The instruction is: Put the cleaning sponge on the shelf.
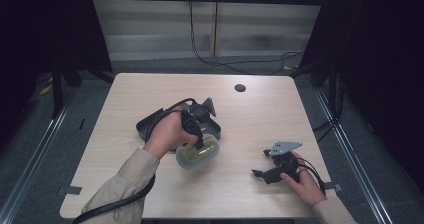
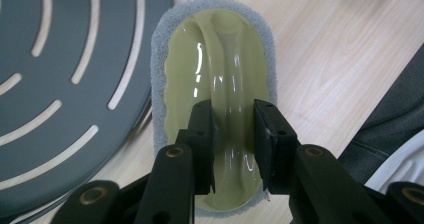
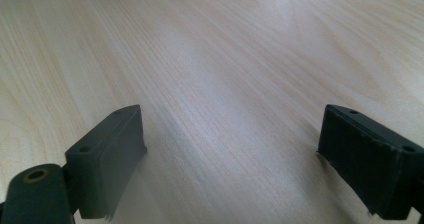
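Left gripper view: scrubber [image 2: 216, 74] in left gripper [image 2: 234, 134]

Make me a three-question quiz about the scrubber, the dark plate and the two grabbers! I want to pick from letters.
1. Where is the scrubber?
A. beside the slotted dark plate
B. on the floor
C. at the table's far edge

2. What colour is the scrubber's shiny handle?
A. red
B. yellow-green
C. blue

3. How does the right gripper stand?
A. shut on the scrubber
B. shut on the plate
C. open, with nothing between its jaws

Answers:
1 A: in the left gripper view the scrubber sits just beside the plate's rim, over the table.
2 B: the glossy handle is yellow-green with a grey pad around it.
3 C: the right gripper view shows its jaws wide apart over bare wood, while the left gripper is shut on the scrubber's handle.
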Tool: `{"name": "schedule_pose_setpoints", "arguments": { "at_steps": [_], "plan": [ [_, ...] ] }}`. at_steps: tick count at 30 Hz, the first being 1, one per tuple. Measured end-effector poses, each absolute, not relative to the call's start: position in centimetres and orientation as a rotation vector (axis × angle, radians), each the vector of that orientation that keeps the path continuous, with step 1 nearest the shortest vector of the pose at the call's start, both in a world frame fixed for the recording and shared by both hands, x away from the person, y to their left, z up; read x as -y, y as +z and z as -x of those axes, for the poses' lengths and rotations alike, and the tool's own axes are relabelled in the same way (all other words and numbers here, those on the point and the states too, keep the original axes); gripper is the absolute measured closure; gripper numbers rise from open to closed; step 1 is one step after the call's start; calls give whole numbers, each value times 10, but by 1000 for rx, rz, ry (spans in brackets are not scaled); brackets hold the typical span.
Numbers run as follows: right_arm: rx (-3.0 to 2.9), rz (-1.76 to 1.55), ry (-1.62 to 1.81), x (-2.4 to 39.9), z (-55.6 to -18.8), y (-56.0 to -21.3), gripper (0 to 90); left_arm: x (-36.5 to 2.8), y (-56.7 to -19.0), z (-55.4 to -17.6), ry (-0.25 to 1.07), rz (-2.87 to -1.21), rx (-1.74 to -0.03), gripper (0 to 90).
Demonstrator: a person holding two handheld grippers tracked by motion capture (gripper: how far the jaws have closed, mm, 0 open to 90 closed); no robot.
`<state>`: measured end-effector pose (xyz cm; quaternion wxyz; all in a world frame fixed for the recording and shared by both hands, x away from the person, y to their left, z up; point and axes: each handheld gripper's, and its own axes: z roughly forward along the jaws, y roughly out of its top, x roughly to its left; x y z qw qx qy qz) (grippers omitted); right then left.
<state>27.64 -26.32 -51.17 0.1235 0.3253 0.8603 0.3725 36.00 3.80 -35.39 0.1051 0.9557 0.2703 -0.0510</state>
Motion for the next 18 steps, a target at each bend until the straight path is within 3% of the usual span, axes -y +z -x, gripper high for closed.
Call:
{"name": "schedule_pose_setpoints", "arguments": {
  "at_steps": [18],
  "plan": [
    [-2509,-949,1087,263,-276,-512,107,-63,-349,-386,-133,-2772,-878,713]
  ]
}}
